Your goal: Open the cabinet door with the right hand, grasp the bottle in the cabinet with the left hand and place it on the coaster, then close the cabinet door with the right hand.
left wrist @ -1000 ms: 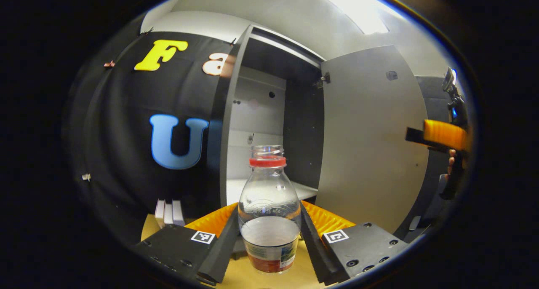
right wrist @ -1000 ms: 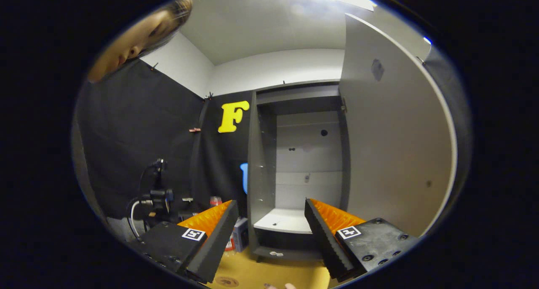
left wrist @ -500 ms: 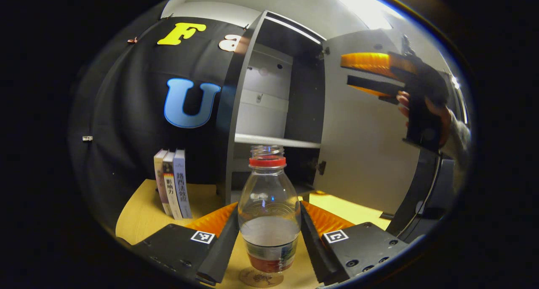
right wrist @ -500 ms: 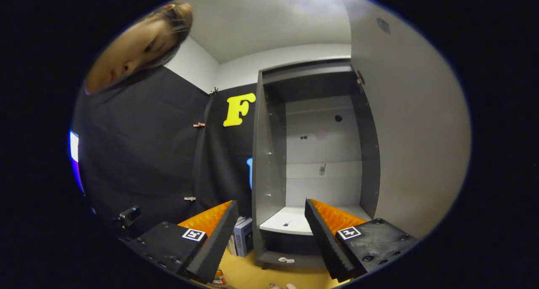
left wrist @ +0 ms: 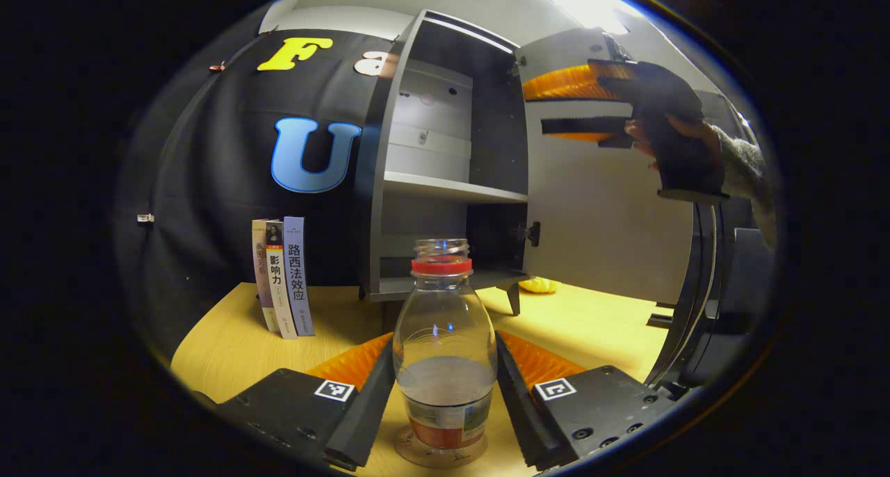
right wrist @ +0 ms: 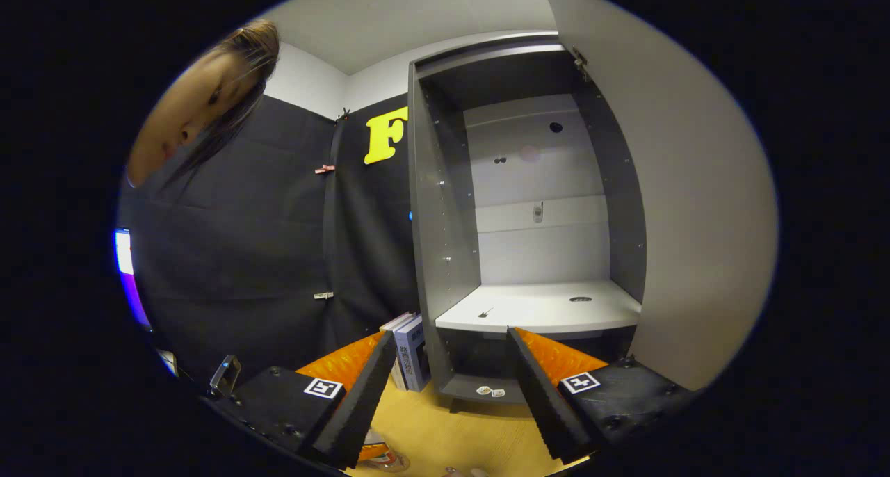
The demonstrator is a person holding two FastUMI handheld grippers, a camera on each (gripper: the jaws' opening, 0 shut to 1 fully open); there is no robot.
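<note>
The bottle (left wrist: 445,355) is clasped between the left gripper (left wrist: 445,400) fingers, set on the coaster (left wrist: 439,453). The right gripper (right wrist: 448,393) is held spread wide, empty, before the cabinet door (right wrist: 702,220).

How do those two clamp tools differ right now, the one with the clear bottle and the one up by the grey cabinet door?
The left gripper sits low over the wooden table, while the right gripper is held high beside the open grey cabinet door. The left gripper's fingers flank the clear plastic bottle with the red neck ring, standing on a round coaster; the right gripper's spread fingers hold nothing. Both are hand-held.
</note>
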